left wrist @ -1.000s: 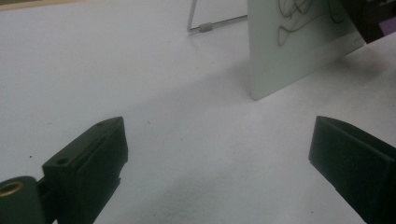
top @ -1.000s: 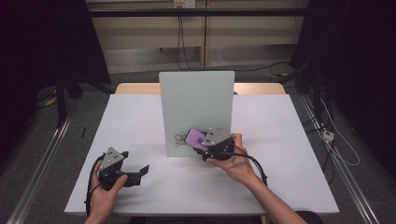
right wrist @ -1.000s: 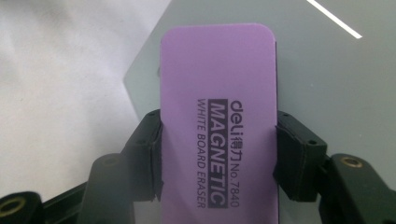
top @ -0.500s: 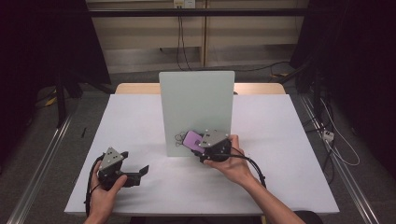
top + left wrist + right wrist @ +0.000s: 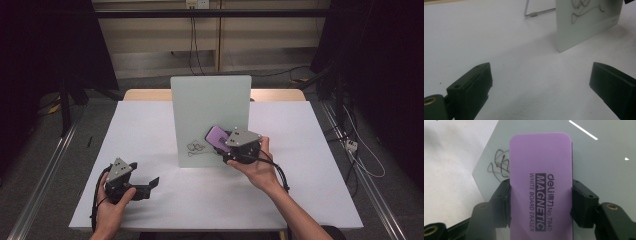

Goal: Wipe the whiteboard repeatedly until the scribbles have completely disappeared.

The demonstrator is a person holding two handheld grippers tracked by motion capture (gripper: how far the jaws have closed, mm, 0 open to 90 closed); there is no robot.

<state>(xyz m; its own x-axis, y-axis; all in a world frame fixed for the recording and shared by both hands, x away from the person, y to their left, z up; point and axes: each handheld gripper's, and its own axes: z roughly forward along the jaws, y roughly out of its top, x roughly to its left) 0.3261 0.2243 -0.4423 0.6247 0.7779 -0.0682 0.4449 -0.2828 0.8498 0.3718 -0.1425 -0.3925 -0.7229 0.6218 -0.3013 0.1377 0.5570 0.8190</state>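
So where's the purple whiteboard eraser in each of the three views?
High view: purple eraser just right of centre, against the upright whiteboard, held by the right gripper.
Left gripper view: not in it.
Right gripper view: centre, clamped between the jaws.
Shared landmark: the scribble on the board.

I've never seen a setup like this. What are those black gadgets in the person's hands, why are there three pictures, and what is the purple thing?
There is no robot here: a person holds a hand-operated two-jaw gripper in each hand. The high view looks down on the white table from above. The other two pictures come from small cameras riding on the grippers, looking along their black jaws.

On the table stands a small upright whiteboard with a dark scribble near its bottom edge.

The right gripper is shut on a purple eraser, printed "magnetic white board eraser", held close to the board beside the scribble. Whether it touches the board I cannot tell.

The left gripper rests low near the table's front, jaws open, holding nothing.
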